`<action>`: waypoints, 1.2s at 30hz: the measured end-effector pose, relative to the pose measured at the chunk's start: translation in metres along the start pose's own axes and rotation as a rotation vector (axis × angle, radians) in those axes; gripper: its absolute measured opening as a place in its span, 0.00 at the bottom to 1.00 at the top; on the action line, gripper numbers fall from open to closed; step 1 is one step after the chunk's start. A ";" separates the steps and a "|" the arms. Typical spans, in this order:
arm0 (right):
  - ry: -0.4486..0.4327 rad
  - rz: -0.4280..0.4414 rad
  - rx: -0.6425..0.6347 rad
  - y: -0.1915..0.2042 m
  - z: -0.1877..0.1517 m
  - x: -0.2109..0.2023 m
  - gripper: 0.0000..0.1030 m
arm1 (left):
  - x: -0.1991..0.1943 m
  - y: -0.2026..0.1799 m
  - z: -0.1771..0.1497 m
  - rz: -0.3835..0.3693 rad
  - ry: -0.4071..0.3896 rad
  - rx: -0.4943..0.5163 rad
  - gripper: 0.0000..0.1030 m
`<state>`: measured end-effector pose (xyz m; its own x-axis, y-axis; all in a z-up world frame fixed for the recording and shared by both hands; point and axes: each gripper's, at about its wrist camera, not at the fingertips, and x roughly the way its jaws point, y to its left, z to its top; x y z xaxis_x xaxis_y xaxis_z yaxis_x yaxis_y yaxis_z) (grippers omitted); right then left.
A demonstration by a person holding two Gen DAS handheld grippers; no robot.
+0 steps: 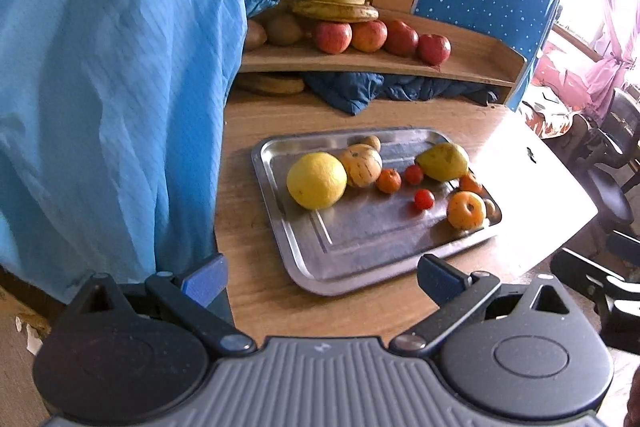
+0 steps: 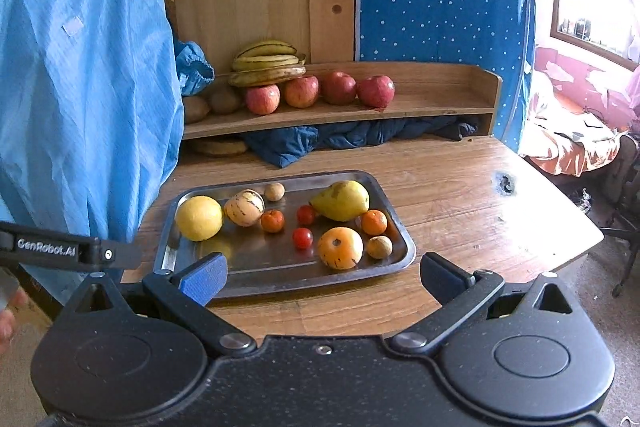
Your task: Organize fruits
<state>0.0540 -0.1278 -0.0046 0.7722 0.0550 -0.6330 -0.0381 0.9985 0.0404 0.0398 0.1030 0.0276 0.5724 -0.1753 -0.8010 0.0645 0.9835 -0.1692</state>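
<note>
We hold both the left gripper [image 1: 322, 277] and right gripper [image 2: 324, 275] spread and empty, bananas [image 2: 267, 65] and apples [image 2: 320, 91] already shelved upper centre, the tray [image 2: 400, 259] mid-frame still full of fruit.

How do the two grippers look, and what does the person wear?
Each of the left gripper and the right gripper has black linkage arms, round black housings and blue pads. The left body is ribbed grey, the right pebbled black. A side bar reads "GenRobot.AI". The person wears a light blue garment.
</note>
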 end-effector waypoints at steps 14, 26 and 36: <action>0.034 0.089 -0.073 -0.030 -0.001 0.002 0.99 | -0.015 -0.019 -0.017 0.081 -0.030 -0.097 0.99; 0.062 0.159 -0.081 -0.056 -0.007 0.005 0.99 | -0.019 -0.036 -0.039 0.122 -0.022 -0.137 0.99; 0.073 0.171 -0.058 -0.065 -0.008 0.010 0.99 | -0.020 -0.043 -0.041 0.130 -0.015 -0.125 0.99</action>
<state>0.0593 -0.1923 -0.0197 0.7032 0.2221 -0.6754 -0.2025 0.9732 0.1092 -0.0079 0.0628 0.0278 0.5816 -0.0459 -0.8122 -0.1119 0.9844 -0.1358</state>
